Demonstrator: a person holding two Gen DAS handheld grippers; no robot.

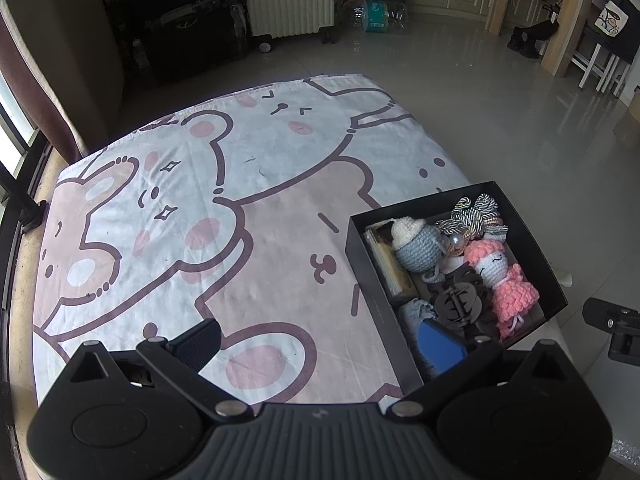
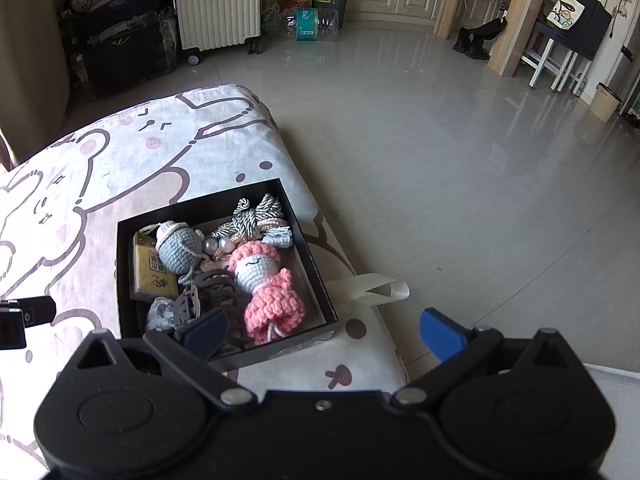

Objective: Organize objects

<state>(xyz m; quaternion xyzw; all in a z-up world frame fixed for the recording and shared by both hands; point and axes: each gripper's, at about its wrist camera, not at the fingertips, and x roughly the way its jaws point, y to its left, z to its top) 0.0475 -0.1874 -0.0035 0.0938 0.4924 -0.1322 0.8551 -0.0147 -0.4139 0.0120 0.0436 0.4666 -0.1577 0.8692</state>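
Black cardboard is forming the shallow box (image 2: pixel 224 356) that is sitting near the right edge of the cloth (image 1: pixel 256 240) printed with cartoon bears. Inside it, a pink crocheted doll (image 2: pixel 268 284) is lying along the right side, touching a grey-blue crocheted doll (image 2: pixel 180 250) at the far left. A striped cord knot (image 2: pixel 256 210) is resting at the far end, a dark hair claw (image 2: pixel 208 288) is lying in the middle, and a yellow packet (image 2: pixel 150 274) is leaning against the left wall.

The right gripper (image 2: pixel 320 330) is hovering over the box's near right corner with its jaws standing wide and nothing between them. The left gripper (image 1: pixel 320 338) is hanging over the cloth just left of the box, also spread wide and holding nothing. A white strap (image 2: pixel 376 286) is lying on the cloth just right of the box.
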